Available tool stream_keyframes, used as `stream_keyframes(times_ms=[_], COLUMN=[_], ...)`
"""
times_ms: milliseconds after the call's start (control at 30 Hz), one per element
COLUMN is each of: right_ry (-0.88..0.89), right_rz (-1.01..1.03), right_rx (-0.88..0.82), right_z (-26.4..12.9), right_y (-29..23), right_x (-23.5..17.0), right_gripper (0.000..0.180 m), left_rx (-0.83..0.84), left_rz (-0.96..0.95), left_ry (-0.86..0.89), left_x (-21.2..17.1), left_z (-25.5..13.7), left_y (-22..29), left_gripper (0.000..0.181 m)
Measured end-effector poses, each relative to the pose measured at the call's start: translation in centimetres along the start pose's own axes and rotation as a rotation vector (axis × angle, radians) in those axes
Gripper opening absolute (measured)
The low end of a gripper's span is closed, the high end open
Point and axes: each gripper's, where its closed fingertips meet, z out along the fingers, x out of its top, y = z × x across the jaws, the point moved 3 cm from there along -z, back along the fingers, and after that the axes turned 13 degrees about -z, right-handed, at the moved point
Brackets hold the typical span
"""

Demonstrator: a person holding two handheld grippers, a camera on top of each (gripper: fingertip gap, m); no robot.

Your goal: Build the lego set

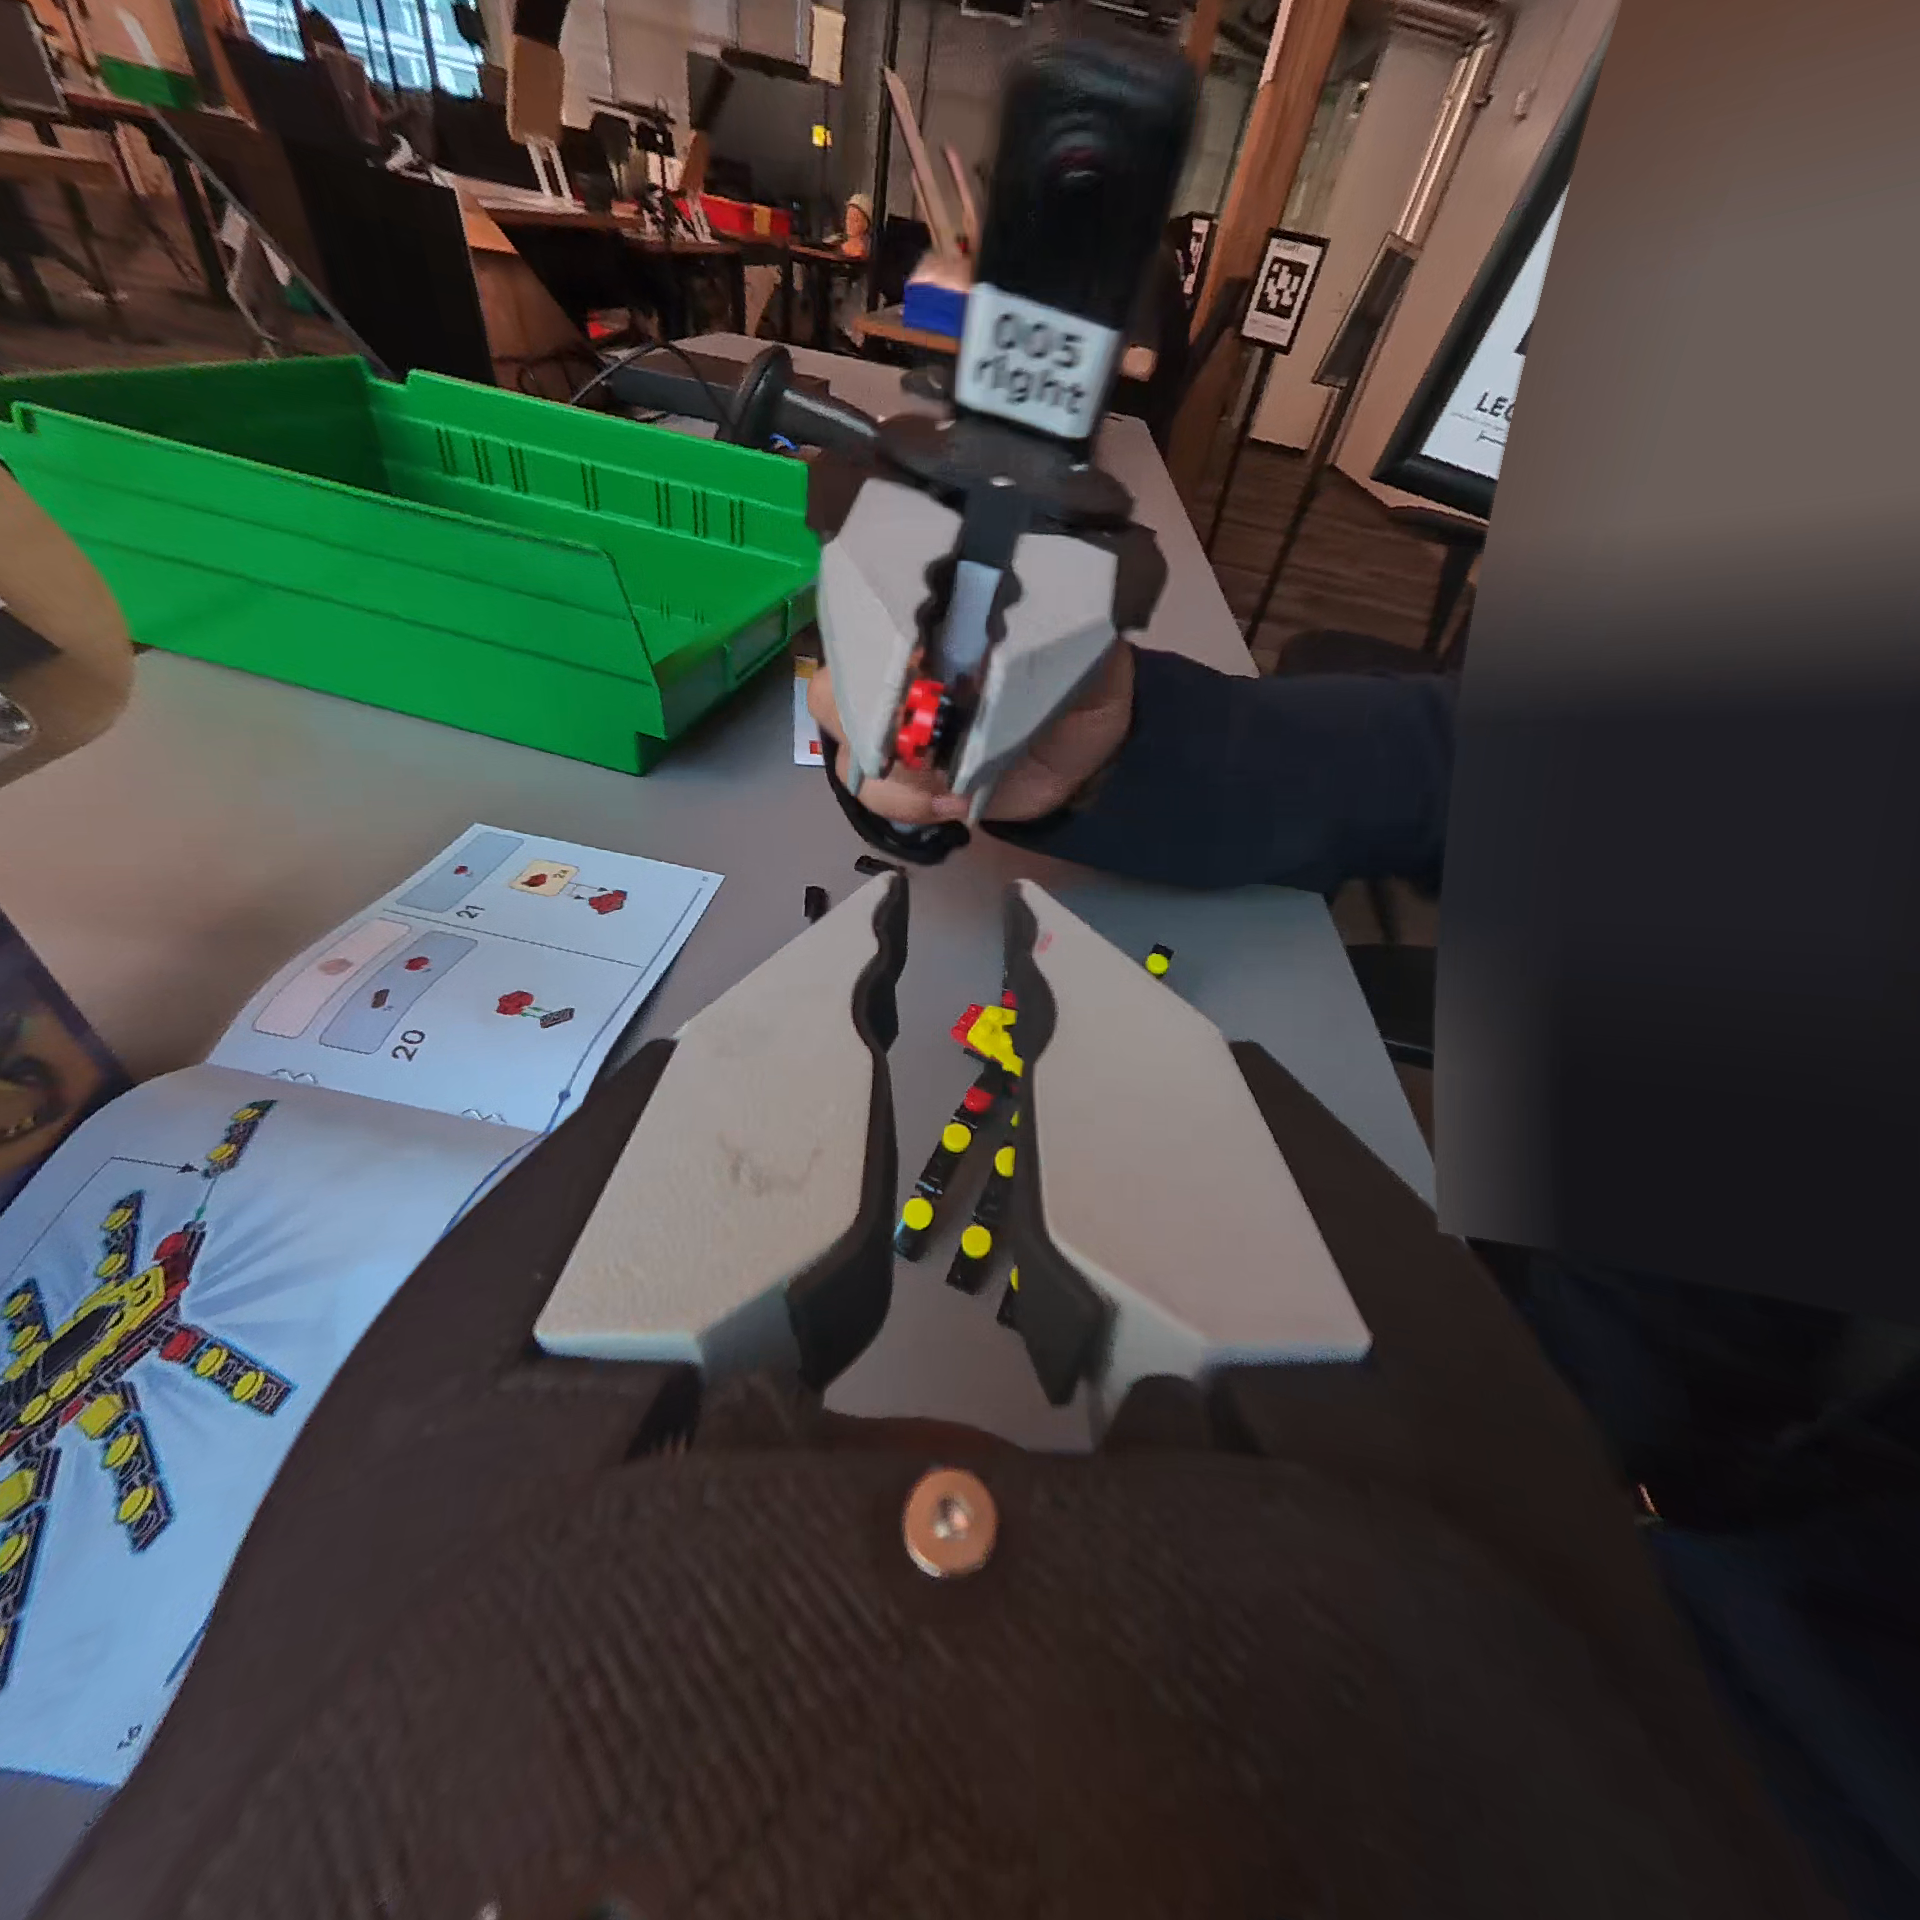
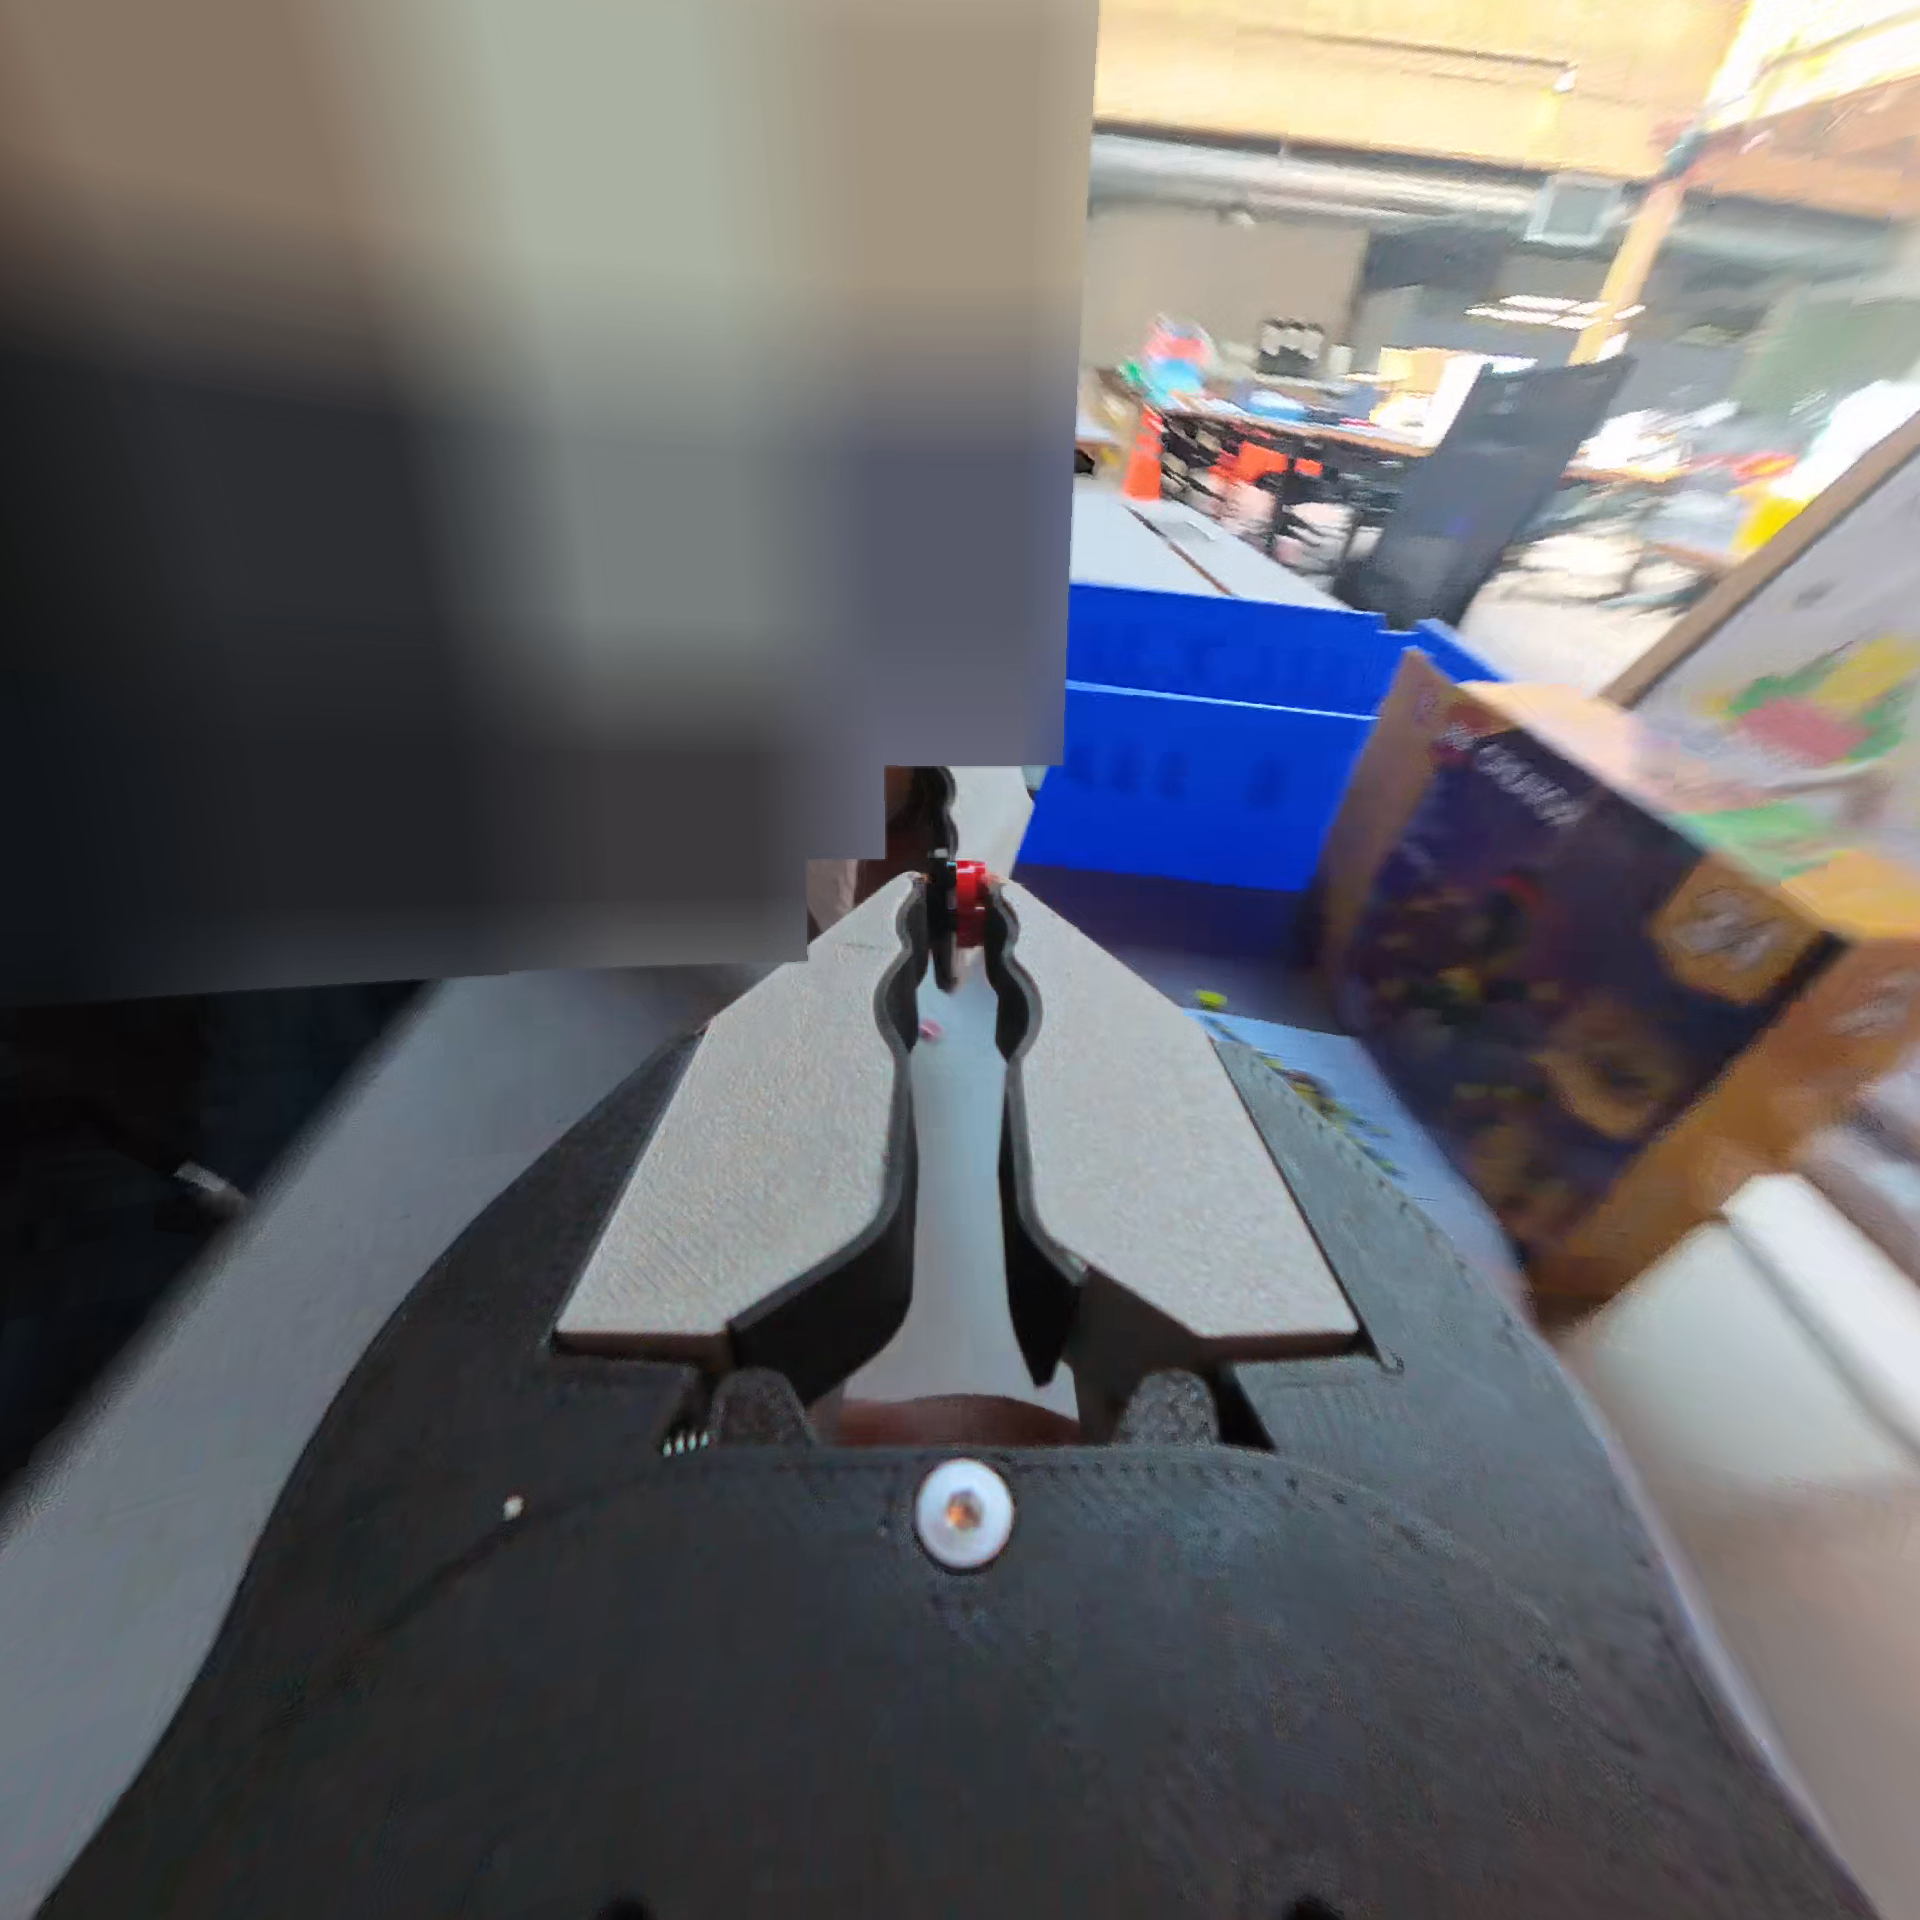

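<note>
Desk (image 1: pixel 312 790): grey top, carries everything listed below; in the right wrist view only a pale strip of it shows.

Green bin (image 1: pixel 416 561): long, open-topped, at the far left of the desk. Left wrist view only.

Blue bin (image 2: pixel 1195 748): behind the fingertips, right wrist view only.

Set box (image 2: pixel 1579 966): purple and orange, tilted, blurred, at the right. Clear only in the right wrist view.

Instruction booklet (image 1: pixel 312 1195): lying open on the desk left of the left tool. A corner of it shows beside the box in the right wrist view.

Left tool (image 1: pixel 954 894): fingers spread, nothing between them, hovering over the partial model.

Right tool (image 1: pixel 920 774): held upright in a hand (image 1: pixel 1049 748) with a dark sleeve, tips pointing down, pinching the red-and-black piece. Seen from outside in the left wrist view; its own view shows the same grip from behind.

Partial model (image 1: pixel 971 1132): black strips with yellow round studs and a red-yellow cluster, flat on the desk between the left tool's fingers. Left wrist view only.

Red-and-black piece (image 1: pixel 923 719): small, clamped near the right tool's tips, off the desk.

Loose small pieces (image 1: pixel 1158 958): scattered on the desk near the model.
</note>
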Motion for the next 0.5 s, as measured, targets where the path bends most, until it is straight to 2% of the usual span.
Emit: stream_keyframes(times_ms=[100, 200, 267, 367, 500], right_ry=[-0.218, -0.358, -0.387, -0.388, -0.362], right_rz=[-0.380, -0.609, -0.646, -0.685, -0.701], right_rx=[-0.109, -0.155, -0.140, -0.114, -0.107], right_z=[0.6, 1.5, 2.1, 2.5, 2.6], right_y=[-0.6, -1.3, -1.9, -2.6, -3.1], right_x=[-1.0, -1.8, -2.2, -2.4, -1.7], right_gripper=[0.007, 0.007, 0.007, 0.007, 0.007], left_rx=[0.053, 0.036, -0.027, -0.128, -0.250], left_rz=[0.006, -0.031, -0.100, -0.190, -0.281], left_ry=[0.004, -0.003, -0.052, -0.073, -0.078], left_x=[0.1, 0.0, -0.7, -1.1, -1.2], left_z=[-0.2, -0.4, -0.2, -0.2, -0.7], left_y=[-0.9, -1.1, -1.0, -0.6, -0.3], left_gripper=[0.018, 0.019, 0.028, 0.031, 0.021])
